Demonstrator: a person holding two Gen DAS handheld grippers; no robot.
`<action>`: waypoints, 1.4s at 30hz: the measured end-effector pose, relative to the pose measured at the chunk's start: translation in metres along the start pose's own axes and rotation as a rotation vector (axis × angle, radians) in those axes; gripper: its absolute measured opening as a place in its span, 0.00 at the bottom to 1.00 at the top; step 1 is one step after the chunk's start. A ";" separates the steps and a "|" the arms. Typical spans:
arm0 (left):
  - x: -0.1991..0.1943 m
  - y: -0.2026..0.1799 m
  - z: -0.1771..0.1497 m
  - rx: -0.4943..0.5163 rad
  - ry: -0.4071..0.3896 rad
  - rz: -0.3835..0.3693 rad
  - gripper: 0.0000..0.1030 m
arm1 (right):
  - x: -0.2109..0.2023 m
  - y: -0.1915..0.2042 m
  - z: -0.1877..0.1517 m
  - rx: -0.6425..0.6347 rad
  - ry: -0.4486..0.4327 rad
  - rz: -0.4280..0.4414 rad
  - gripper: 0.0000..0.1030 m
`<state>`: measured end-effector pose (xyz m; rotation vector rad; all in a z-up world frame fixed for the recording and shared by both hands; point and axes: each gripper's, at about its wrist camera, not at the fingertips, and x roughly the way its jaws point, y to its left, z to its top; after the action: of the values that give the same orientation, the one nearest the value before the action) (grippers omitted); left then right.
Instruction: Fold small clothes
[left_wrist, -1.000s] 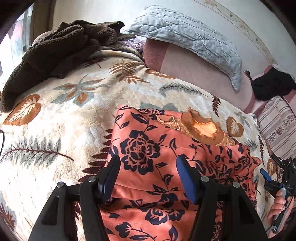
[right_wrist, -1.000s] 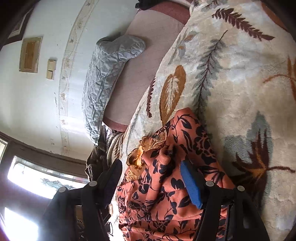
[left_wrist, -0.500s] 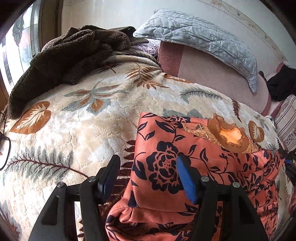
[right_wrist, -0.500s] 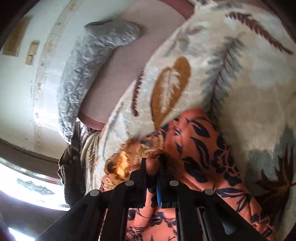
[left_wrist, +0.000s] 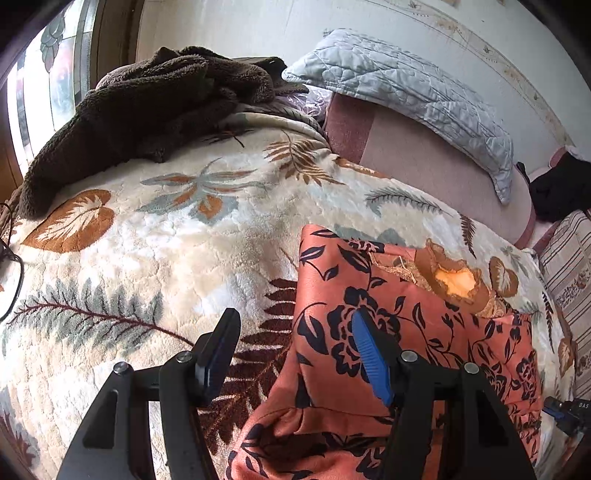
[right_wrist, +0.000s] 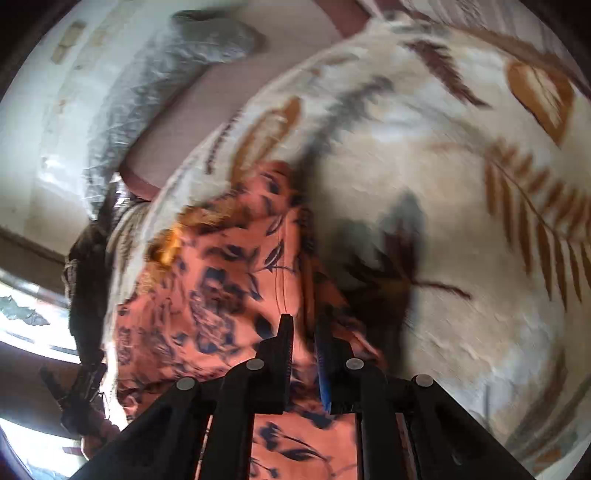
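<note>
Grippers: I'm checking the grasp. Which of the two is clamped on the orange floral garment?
The right gripper: its fingers are nearly closed, pinching the orange floral garment. The left gripper is wide open, holding nothing.

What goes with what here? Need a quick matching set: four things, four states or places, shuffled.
Things:
1. left gripper
2. right gripper
3. brown fleece
4. quilted pillow

States or places:
A. heaped at the blanket's far left corner, near the window
B. shut on the orange floral garment
C. open, one finger over the garment's left edge
D. lying along the wall at the head of the bed

Pairs: 1-C, 2-B, 3-A, 4-D
</note>
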<state>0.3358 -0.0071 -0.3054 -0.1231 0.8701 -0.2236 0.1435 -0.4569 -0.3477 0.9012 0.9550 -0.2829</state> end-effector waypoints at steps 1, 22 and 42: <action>0.000 -0.004 -0.001 0.021 -0.003 0.001 0.62 | -0.005 -0.010 -0.004 0.023 -0.029 -0.004 0.14; 0.059 -0.042 -0.011 0.146 0.163 0.101 0.70 | 0.100 0.106 -0.002 -0.187 0.071 0.090 0.20; -0.116 0.058 -0.085 0.041 0.053 0.055 0.83 | -0.101 -0.020 -0.083 -0.190 -0.210 0.191 0.79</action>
<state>0.2068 0.0759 -0.2848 -0.0550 0.9195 -0.1939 0.0254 -0.4223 -0.2988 0.7650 0.6837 -0.1177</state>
